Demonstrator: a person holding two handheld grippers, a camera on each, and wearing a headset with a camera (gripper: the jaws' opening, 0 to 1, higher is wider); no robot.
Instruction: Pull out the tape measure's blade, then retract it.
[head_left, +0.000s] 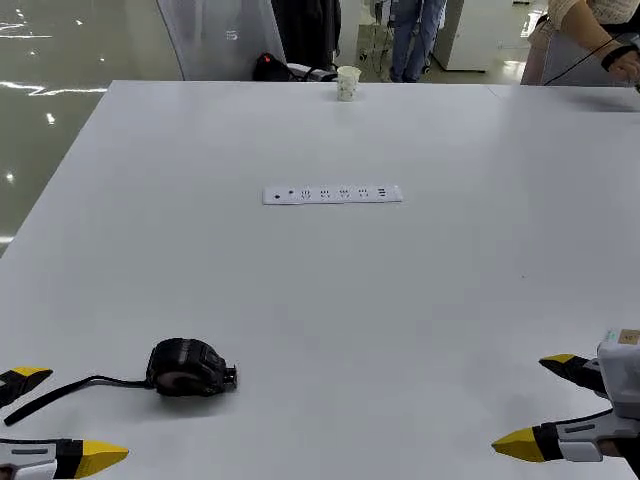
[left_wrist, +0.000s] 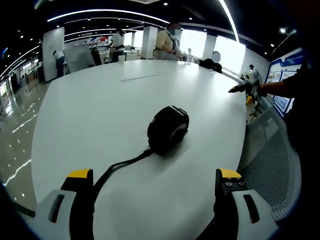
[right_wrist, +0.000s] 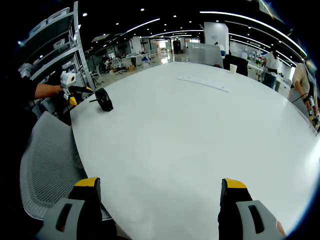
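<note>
a black, round tape measure (head_left: 188, 367) is seen lying on the wide white counter (head_left: 420, 290), near its front edge and toward the left in the head view. a thin black strap (head_left: 70, 388) is attached to its left side and is laid out over the counter toward the left tongs (head_left: 62, 418). the end of the strap is found between the two yellow-tipped jaws, close to one of them; whether it is touched by that jaw cannot be told. the left tongs are held wide apart and nothing is gripped in them. in the left gripper view the tape measure (left_wrist: 168, 128) is seen just ahead, between the lines of the two jaws.

the right tongs (head_left: 538, 402) are held at the front right of the counter, well apart from the tape measure. their jaws are also spread apart and are empty. in the right gripper view the tape measure (right_wrist: 104, 99) is seen far off, just beside the left tongs (right_wrist: 75, 92).

a flat white power strip (head_left: 332, 194) is laid in the middle of the counter, and a small white paper cup (head_left: 348, 83) is placed at the far edge. a grey mesh chair back (right_wrist: 47, 160) is seen beside the counter edge.
</note>
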